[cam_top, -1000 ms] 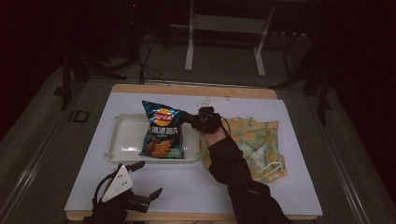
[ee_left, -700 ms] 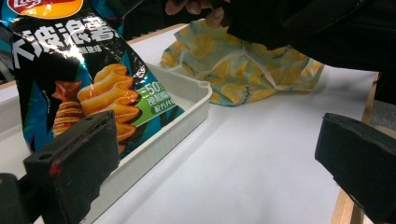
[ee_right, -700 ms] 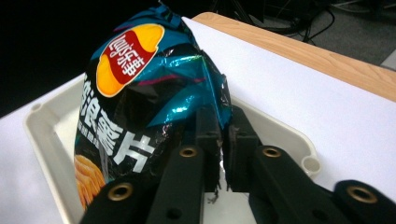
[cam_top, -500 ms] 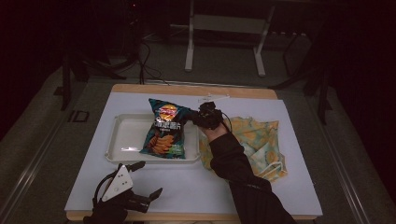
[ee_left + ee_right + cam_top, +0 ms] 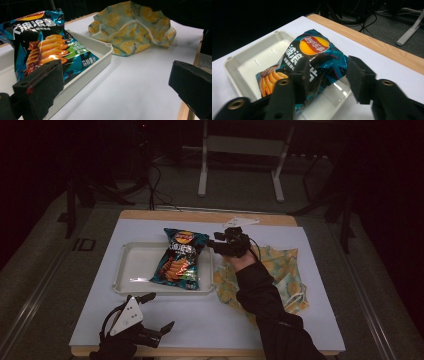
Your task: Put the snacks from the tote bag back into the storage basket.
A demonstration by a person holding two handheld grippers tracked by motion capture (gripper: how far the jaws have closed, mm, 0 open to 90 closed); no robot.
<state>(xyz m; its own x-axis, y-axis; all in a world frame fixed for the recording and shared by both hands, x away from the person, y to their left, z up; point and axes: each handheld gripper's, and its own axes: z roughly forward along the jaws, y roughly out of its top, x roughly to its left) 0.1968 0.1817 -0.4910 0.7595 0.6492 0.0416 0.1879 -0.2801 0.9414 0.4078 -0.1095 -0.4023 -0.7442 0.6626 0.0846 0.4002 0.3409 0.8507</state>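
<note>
A: Found the right gripper [image 5: 325, 75] about half open, having just been opening its jaws. Saw the crinkled right edge of the chip bag [image 5: 179, 260] between them, pressed by neither pad as far as could be told.

B: Agreed. Placed the bag in the white tray [image 5: 135, 265], lying along its right half, top propped on the tray's far rim.

A: So judged the step as letting go. Needed wider jaws first, before any retreat.

B: Then wanted a straight draw back toward the right edge of the table [image 5: 320, 320], over the lemon-print cloth [image 5: 287, 270], without hooking foil on a pad.

A: Feared a snag tugging the bag over the tray's right rim. Called for a slow pull, and a stop at any sign of the bag following.

B: Noted the left gripper [image 5: 162, 310] at the table's near edge, jaws wide, nothing between. Best left parked there.
</note>
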